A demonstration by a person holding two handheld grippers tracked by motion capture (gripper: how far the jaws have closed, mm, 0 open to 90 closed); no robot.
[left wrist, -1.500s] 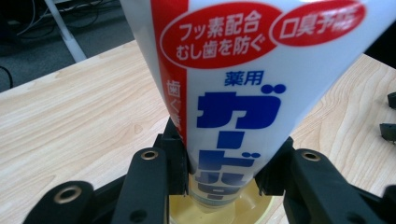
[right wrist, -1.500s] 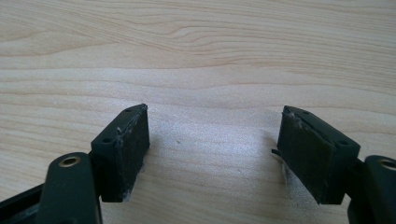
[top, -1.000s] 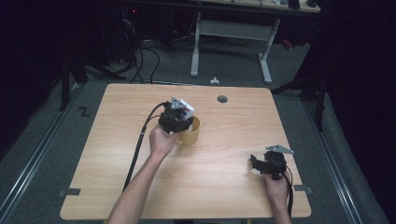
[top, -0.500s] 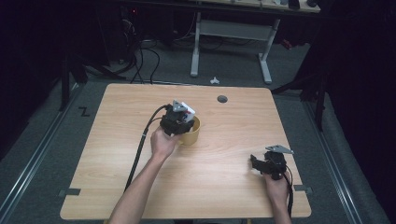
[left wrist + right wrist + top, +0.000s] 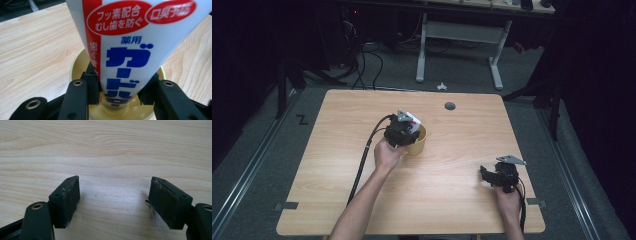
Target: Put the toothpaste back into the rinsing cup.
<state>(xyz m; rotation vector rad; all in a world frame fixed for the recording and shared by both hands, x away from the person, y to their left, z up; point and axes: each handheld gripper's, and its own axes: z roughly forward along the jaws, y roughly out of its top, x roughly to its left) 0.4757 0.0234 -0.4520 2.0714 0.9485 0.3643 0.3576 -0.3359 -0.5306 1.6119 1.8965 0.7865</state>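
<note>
**Toothpaste tube part-way into the cup, and not yet safe**

The white plastic toothpaste tube with a red stripe and blue Japanese lettering (image 5: pixel 125 47) stood nearly upright, its narrow lower end down inside the round yellow plastic cup (image 5: pixel 75 65), which sat near the middle of the light wooden table (image 5: pixel 452 200). The left gripper (image 5: pixel 119 90) was clamped on the tube low down, just above the cup's rim, its black pads pressing both sides; in the high view that gripper (image 5: pixel 404 131) hung directly over the cup (image 5: pixel 421 145).

The main risk was in the release. The tube was far taller than the cup and wide at the top, so if the jaws let go while it stood straight, it would probably tip against the rim and could drag the light cup over or roll out onto the table. A sideways pull while the pads parted could also knock the cup, since the pads sat close to its inner wall. Whether the tube's end rested on the cup's bottom could not be told.

Nothing besides the tube's lower end was visible in the cup.

The right gripper (image 5: pixel 115 200) rested near the table's right front corner (image 5: pixel 492 176), well apart from the cup, jaws spread wide over bare wood with nothing between them.
</note>
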